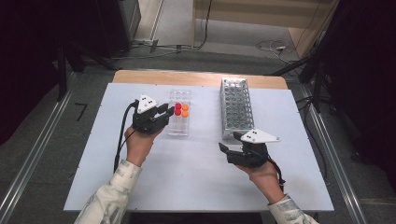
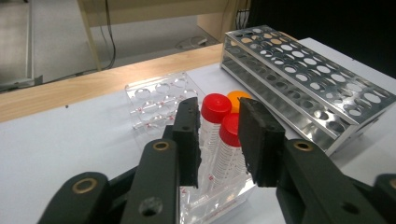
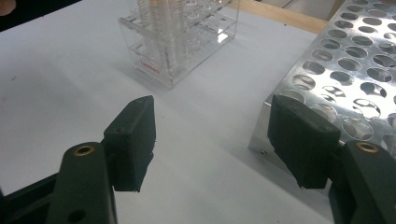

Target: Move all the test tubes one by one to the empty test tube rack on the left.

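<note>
A clear plastic rack [image 1: 180, 95] stands mid-table and holds two red-capped tubes [image 1: 178, 109] and two orange-capped tubes [image 1: 185, 110]. My left gripper [image 1: 168, 112] reaches in from the rack's left side. In the left gripper view its jaws [image 2: 219, 140] flank the nearer red-capped tube [image 2: 229, 133], which stands in the rack [image 2: 159, 93]; the pads sit close beside it with thin gaps. A second red cap [image 2: 215, 105] and an orange cap [image 2: 238, 96] rise just behind. My right gripper [image 1: 225, 153] hovers open over bare table with nothing between its jaws [image 3: 210, 135].
A metal rack [image 1: 236, 107] with many empty holes lies right of the clear rack, its near corner close to my right gripper [image 3: 355, 60]. The white table top [image 1: 187, 172] has a wooden far edge. Cables run across the floor beyond.
</note>
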Demonstrator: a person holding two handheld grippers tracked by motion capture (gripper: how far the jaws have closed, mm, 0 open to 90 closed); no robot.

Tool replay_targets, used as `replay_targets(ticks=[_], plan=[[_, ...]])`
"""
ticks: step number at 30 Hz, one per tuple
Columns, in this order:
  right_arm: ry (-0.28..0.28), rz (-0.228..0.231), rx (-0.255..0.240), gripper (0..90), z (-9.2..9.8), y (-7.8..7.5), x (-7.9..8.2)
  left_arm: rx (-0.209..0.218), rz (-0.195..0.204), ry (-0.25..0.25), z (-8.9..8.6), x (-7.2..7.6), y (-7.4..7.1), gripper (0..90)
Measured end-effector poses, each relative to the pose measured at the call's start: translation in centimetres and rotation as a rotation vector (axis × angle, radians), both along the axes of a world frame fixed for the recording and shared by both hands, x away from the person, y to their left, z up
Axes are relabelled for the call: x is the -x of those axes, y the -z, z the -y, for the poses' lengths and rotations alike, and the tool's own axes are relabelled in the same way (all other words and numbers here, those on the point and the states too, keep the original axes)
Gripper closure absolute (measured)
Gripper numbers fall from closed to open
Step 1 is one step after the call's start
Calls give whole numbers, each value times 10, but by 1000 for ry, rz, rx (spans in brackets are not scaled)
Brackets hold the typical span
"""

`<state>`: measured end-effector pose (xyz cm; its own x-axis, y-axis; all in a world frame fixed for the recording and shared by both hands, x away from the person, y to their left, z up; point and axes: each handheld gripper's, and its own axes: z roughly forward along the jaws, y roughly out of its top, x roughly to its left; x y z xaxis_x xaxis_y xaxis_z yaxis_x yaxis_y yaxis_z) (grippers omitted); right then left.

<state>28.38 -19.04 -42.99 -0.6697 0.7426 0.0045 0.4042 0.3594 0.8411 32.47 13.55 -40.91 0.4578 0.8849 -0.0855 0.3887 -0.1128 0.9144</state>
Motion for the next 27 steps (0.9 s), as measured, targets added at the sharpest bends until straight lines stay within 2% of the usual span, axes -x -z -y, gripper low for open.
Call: replay_targets(ticks=[5, 8, 12, 18, 22, 27], plan=[[8, -1, 0, 310, 3, 4, -3, 28, -6, 12, -1, 6, -1, 634], [17, -2, 0, 309, 5, 5, -5, 57, -15, 8, -3, 10, -1, 555], [34, 4, -4, 309, 9, 7, -8, 71, -30, 2, -6, 17, -1, 414], [57, 6, -9, 309, 16, 8, -10, 38, -54, -19, -10, 29, 8, 260], [66, 19, -7, 302, 23, 7, -9, 33, -54, -58, -20, 39, 18, 235], [115, 26, -16, 296, 43, 8, -6, 30, -60, -118, -38, 53, 29, 205]])
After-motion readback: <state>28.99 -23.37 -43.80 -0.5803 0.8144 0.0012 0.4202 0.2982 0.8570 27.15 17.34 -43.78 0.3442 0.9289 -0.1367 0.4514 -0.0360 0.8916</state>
